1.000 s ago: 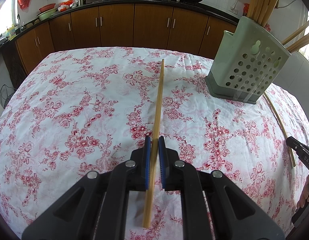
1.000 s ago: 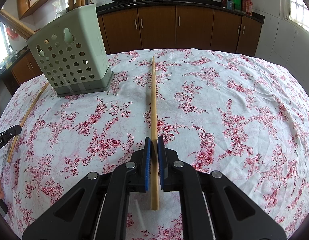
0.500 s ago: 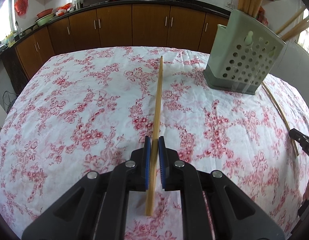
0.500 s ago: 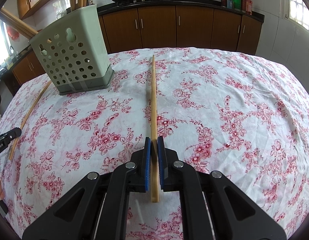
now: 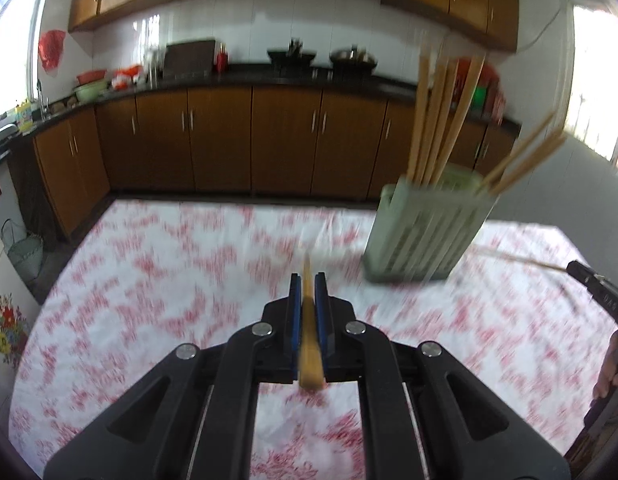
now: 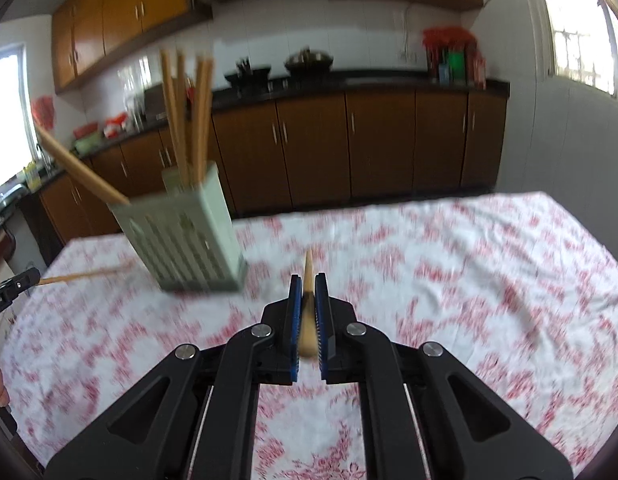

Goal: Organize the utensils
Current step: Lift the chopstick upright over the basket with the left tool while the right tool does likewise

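Observation:
My left gripper (image 5: 307, 280) is shut on a wooden chopstick (image 5: 309, 344), held off the floral tablecloth (image 5: 169, 280) and pointing ahead. To its right stands a pale green perforated utensil holder (image 5: 425, 236) with several chopsticks (image 5: 441, 120) upright or leaning in it. My right gripper (image 6: 308, 280) is shut on a second chopstick (image 6: 307, 332), also clear of the cloth, with the holder (image 6: 189, 244) ahead to its left. Each view catches the other gripper at its edge, the right gripper (image 5: 581, 274) and the left gripper (image 6: 31, 274), with its chopstick (image 6: 81, 277) aimed toward the holder.
Brown cabinets (image 5: 285, 140) and a dark counter with pans (image 6: 309, 60) run behind the table. A wire basket (image 5: 27, 252) stands on the floor to the left. A hand (image 5: 613, 364) shows at the right edge. Both views are motion-blurred.
Both grippers have risen and tilted up, lifting their chopsticks off the cloth. The holder now sits lower in both views, and the upper cabinets have come into sight.

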A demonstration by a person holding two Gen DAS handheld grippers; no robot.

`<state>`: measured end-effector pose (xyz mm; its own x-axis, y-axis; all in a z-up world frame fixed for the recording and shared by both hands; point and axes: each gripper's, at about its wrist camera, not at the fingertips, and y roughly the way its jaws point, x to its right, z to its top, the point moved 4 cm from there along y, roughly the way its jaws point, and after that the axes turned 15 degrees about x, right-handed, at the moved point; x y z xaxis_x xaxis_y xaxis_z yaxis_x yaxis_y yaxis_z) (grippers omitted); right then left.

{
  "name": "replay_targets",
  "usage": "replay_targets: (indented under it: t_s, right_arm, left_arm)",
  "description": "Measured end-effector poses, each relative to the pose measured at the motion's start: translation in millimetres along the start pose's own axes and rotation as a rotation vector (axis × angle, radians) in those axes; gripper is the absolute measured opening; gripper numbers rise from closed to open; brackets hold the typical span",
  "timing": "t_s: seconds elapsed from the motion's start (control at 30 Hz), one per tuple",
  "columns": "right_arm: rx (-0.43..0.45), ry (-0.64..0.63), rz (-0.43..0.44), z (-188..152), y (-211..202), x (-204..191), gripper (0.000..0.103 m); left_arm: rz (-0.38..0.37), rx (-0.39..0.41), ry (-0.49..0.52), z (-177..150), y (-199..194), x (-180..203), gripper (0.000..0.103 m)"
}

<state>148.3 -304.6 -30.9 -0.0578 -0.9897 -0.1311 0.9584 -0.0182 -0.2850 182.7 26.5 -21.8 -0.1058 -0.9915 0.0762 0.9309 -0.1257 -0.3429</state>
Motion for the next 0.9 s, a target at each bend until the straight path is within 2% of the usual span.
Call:
replay_targets:
  t_s: [0.37, 0.57, 0.77, 0.9]
  right_arm:
    - [0.136, 0.007, 0.051, 52.4, -22.0, -12.0, 0.008]
    - [0.221, 0.003, 0.131, 87.8, -37.6, -32.7, 0.008]
    - [0.356, 0.03, 0.223, 130.8, -50.9, -57.6, 0.008]
    - [0.474, 0.044, 0.252, 156.3, -54.1, -70.8, 0.008]
  left_arm:
    - [-0.049, 0.121, 0.009, 56.6, -28.2, 18.6, 0.008]
    - [-0.106, 0.184, 0.017, 79.6, -44.1, 38.7, 0.008]
    - [-0.153, 0.291, 0.007, 118.0, -50.8, 69.9, 0.008]
    - [-0.16, 0.408, -0.032, 158.5, -50.6, 88.4, 0.008]
